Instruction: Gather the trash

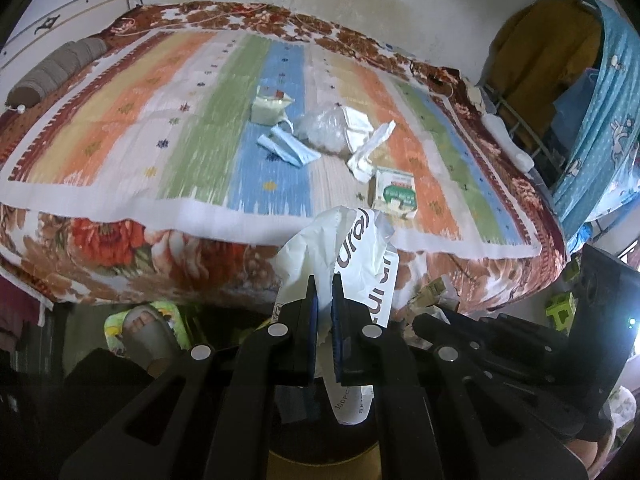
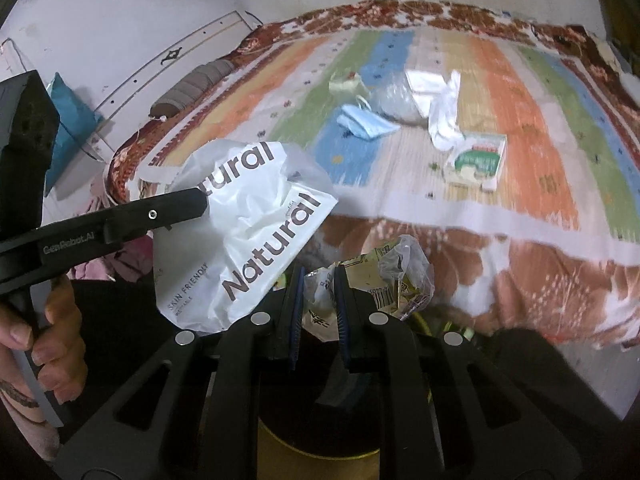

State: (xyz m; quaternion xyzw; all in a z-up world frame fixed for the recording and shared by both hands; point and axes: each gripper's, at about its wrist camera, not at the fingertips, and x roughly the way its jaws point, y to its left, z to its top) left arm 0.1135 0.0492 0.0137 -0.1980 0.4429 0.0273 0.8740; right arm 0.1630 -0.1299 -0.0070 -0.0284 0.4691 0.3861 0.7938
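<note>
My left gripper [image 1: 323, 280] is shut on a white plastic bag printed "Natural" [image 1: 340, 248], held in front of the bed edge; the bag shows in the right wrist view [image 2: 248, 240] with the left gripper's fingers [image 2: 196, 200] on it. My right gripper [image 2: 318, 276] is shut on a crumpled printed wrapper [image 2: 400, 276]. On the striped bedspread [image 1: 140, 128] lie a blue face mask [image 1: 286, 146], a clear plastic bag [image 1: 326, 128], white paper [image 1: 370, 152], a green-and-white carton [image 1: 394, 192] and a cream carton [image 1: 270, 106].
A grey bolster [image 1: 56, 70] lies at the bed's far left. A rack with a blue printed cloth [image 1: 600, 120] stands to the right of the bed. A sandalled foot [image 1: 146, 332] is on the floor below the bed edge. The right gripper's body [image 1: 520, 340] is close at right.
</note>
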